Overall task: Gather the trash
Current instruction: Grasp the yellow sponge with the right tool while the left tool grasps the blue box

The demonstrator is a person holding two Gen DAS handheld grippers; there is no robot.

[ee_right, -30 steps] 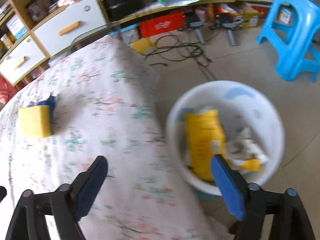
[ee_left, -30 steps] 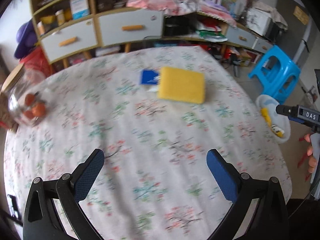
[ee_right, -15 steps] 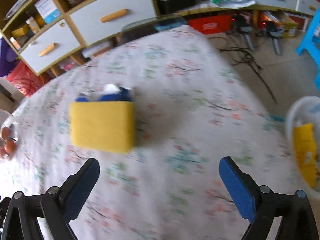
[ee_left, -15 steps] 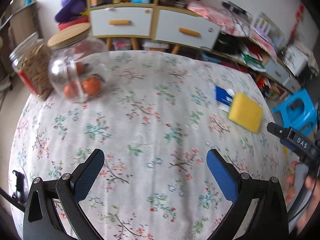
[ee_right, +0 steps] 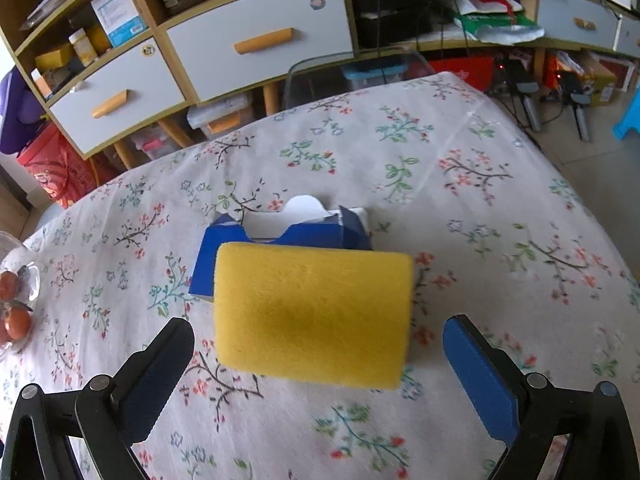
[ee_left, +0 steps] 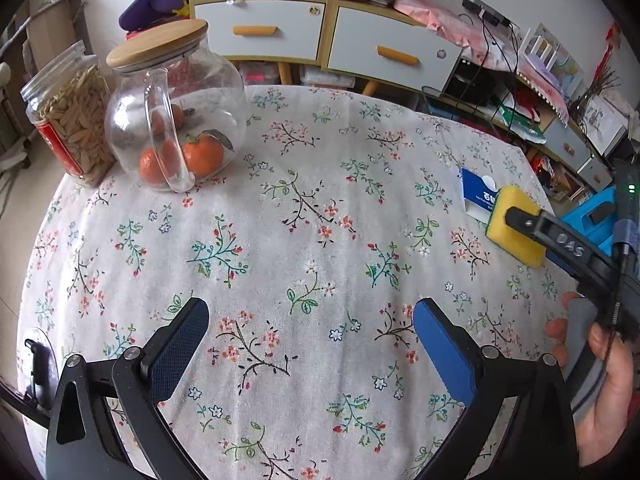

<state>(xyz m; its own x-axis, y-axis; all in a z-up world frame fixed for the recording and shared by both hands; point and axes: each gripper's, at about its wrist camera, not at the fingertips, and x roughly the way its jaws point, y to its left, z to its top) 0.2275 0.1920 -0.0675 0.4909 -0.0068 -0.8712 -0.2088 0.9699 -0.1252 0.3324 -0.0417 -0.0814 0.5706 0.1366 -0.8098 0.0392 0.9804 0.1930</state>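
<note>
A yellow sponge (ee_right: 312,312) lies on the flowered tablecloth (ee_right: 480,208), resting partly on a flattened blue and white carton (ee_right: 280,236). My right gripper (ee_right: 318,330) hovers right over the sponge, its jaws opening; the sponge's near end sits between the blue pads (ee_right: 476,372), which do not press it. From the left wrist view the sponge (ee_left: 508,240) and carton (ee_left: 476,196) sit at the table's right side, with a right-gripper finger above them. My left gripper (ee_left: 312,312) is open over bare cloth, holding nothing.
A glass jar with oranges (ee_left: 176,120) and a jar of seeds (ee_left: 72,120) stand at the table's far left. A cabinet with white drawers (ee_right: 256,48) runs behind the table. A blue stool (ee_left: 588,216) stands off the right edge. A hand (ee_left: 600,380) grips the right tool.
The right view swung from the white trash bin on the floor onto the table and closed in on the sponge, its jaws widening. The left view swung left toward the jars.
</note>
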